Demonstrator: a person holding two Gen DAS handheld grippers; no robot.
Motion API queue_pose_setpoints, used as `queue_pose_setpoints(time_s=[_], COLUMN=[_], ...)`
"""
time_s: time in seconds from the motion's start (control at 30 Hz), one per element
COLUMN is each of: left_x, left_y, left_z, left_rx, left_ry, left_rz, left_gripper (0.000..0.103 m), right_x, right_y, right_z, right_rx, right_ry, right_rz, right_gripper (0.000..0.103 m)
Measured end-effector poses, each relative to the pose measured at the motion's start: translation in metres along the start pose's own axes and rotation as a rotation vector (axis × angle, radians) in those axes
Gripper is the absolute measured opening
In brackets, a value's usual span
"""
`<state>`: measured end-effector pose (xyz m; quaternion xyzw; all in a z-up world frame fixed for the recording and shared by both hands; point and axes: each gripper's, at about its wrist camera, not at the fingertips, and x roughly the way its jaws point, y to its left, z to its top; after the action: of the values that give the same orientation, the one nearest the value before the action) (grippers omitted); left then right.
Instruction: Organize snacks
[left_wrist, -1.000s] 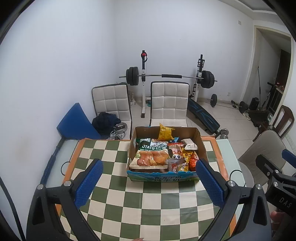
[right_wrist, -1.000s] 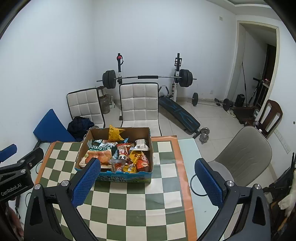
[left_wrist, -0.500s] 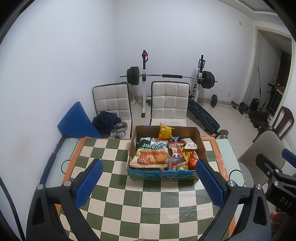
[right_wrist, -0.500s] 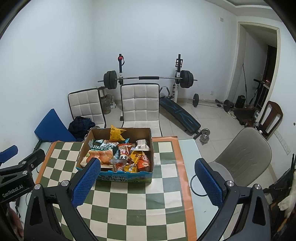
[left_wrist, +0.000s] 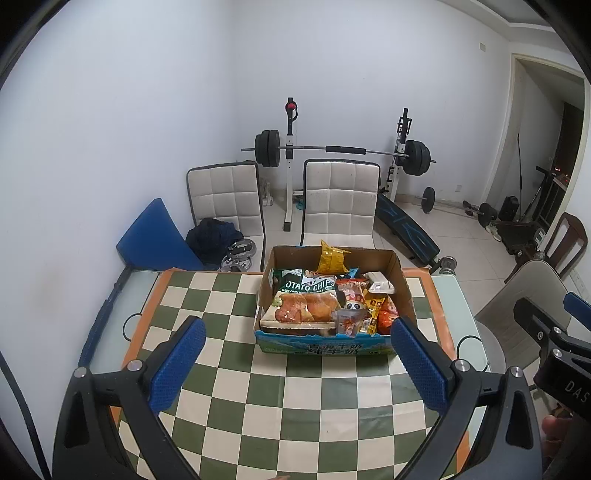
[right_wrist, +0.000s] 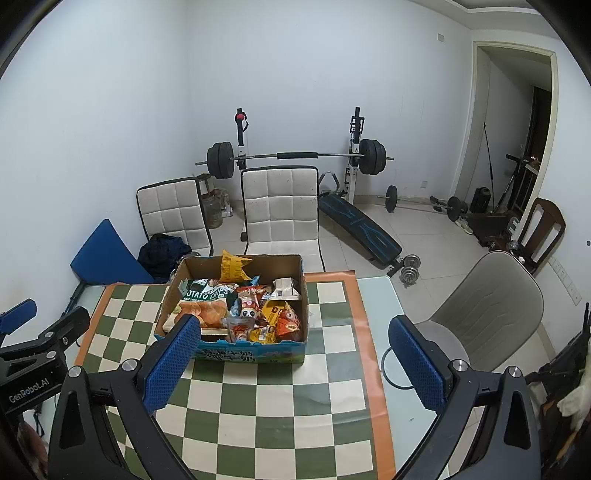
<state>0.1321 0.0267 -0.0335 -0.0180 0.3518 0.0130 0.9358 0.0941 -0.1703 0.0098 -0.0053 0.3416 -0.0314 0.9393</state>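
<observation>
Green-and-cream checkered table (left_wrist: 229, 391) filling the foreground. On it, toward the far edge, an open cardboard box (left_wrist: 400, 280) crammed with snacks. Inside, a potato chips bag (left_wrist: 306, 286) at the back left, a bread pack (left_wrist: 304, 310) in front of it, an upright yellow bag (left_wrist: 332, 260) against the rear wall, a small panda packet (left_wrist: 352, 305) mid-box. Left gripper (left_wrist: 297, 363) hovering short of the box, blue pads spread wide, nothing between them. Right gripper (right_wrist: 293, 363) likewise wide apart and empty, left pad overlapping the box's near corner in view.
</observation>
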Motion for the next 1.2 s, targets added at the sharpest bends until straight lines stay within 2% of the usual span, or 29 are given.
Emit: queue_pose_setpoints(time_s=[1.2], left_x=[-0.0045], left_y=[-0.0027], left_z=[0.0015], left_rx=[-0.004], left_ry=[-0.01], left_rz=[-0.006], left_gripper=[0.103], right_x=[-0.0057], right_y=[-0.0008], right_z=[0.0004], right_rx=[0.007], right_ry=[-0.004], right_rz=[-0.001], right_gripper=[0.103])
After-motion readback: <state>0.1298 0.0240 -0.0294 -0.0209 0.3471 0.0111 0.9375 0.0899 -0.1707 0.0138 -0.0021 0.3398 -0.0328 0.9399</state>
